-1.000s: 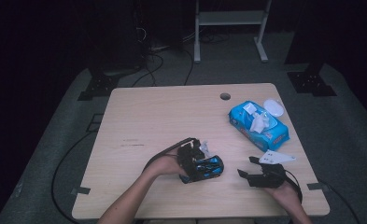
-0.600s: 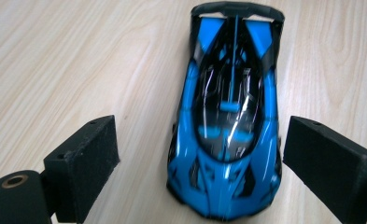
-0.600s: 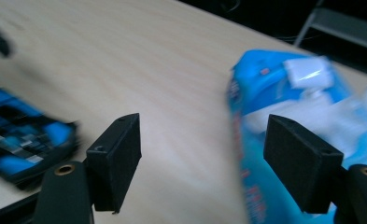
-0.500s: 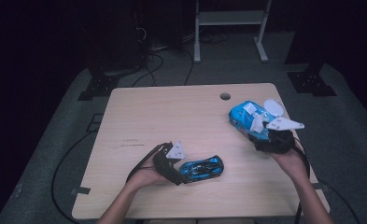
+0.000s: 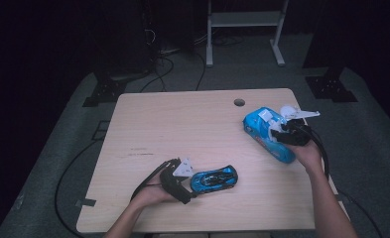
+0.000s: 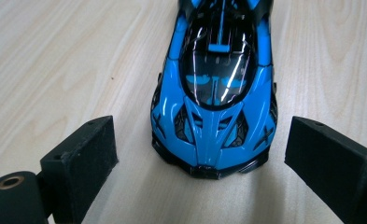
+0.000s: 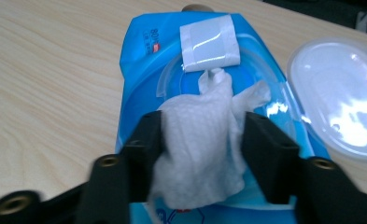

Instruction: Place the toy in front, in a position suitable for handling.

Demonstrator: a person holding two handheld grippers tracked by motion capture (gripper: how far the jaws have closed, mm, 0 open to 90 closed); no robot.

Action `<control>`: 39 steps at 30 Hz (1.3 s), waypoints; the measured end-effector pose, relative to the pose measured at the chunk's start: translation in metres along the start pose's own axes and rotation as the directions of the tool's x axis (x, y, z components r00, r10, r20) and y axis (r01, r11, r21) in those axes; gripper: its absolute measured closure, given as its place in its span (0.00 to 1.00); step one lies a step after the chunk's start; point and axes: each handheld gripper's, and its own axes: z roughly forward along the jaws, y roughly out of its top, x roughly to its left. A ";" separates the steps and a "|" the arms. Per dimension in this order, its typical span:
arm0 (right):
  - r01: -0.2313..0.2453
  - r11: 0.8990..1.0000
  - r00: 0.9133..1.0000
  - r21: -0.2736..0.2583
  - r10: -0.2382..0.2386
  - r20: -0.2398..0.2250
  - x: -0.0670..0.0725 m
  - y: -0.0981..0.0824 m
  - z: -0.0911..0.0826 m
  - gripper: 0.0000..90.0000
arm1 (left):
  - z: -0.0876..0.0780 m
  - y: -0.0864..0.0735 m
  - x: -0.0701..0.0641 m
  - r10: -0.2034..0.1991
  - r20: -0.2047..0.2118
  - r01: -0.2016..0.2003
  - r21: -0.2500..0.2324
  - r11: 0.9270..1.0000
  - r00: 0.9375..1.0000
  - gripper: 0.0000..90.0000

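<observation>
A blue and black toy car (image 5: 213,178) (image 6: 214,93) lies on the table near the front edge. My left gripper (image 5: 191,187) (image 6: 202,154) is at the car's end, open; its jaws have just been opening and stand either side of the nose without touching it. At the right, a blue wet-wipe pack (image 5: 256,124) (image 7: 144,60) lies with its clear lid (image 7: 340,93) flipped open. My right gripper (image 5: 278,132) (image 7: 202,135) has just been closing. Its pads press on the white wipe (image 7: 200,154) that sticks out of the pack's opening.
The wooden table (image 5: 182,124) has a round cable hole (image 5: 239,102) near its far edge. The pack's white seal flap (image 7: 209,42) is peeled back. Beyond the table, cables (image 5: 172,64) and a white stand's legs (image 5: 242,29) are on the dark floor.
The right gripper moved from the table's front to the wipe pack and closed around the wipe. The left gripper slid off the car to the left, and the car stays where it was.
</observation>
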 end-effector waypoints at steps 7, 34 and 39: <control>-0.051 0.999 0.998 0.015 0.051 -0.032 0.001 0.000 -0.002 0.81 | -0.001 -0.002 0.002 -0.011 -0.009 0.011 -0.019 1.000 1.000 0.09; 0.085 0.952 0.985 -0.293 -0.125 -0.121 0.032 0.040 -0.120 0.95 | 0.005 -0.004 0.001 -0.013 0.011 0.013 -0.020 1.000 1.000 0.09; 0.138 0.938 0.953 -0.319 -0.214 -0.217 0.065 0.038 -0.139 0.95 | 0.004 -0.005 0.002 -0.018 0.007 0.018 -0.025 1.000 1.000 0.09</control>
